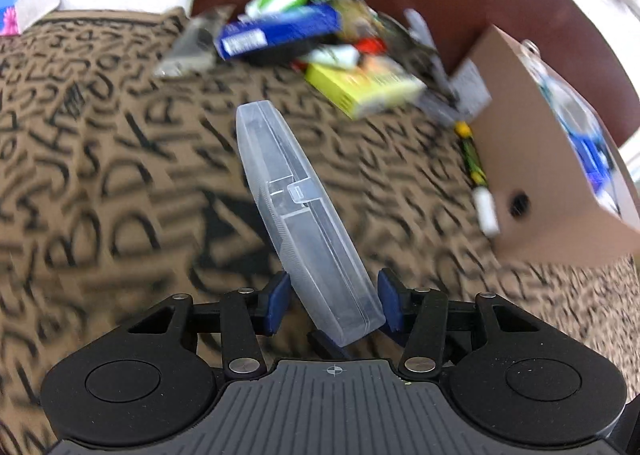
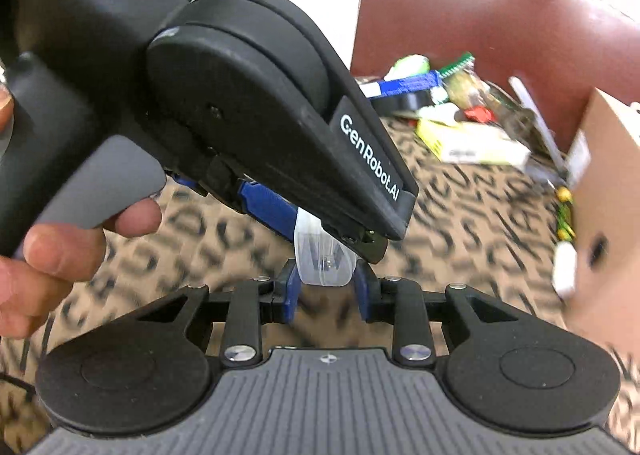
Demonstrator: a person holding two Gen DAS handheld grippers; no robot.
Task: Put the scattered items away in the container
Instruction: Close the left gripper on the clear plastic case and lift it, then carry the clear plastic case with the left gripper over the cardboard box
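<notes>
Patterned cloth; only right wrist shows a hand.

Letter-print cloth over surface: item pile, cardboard box, marker beside box.

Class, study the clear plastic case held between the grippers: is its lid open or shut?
Shut. In the left wrist view the clear plastic case shows both halves meeting along one seam, with its small clasp tab folded over the edge.
</notes>
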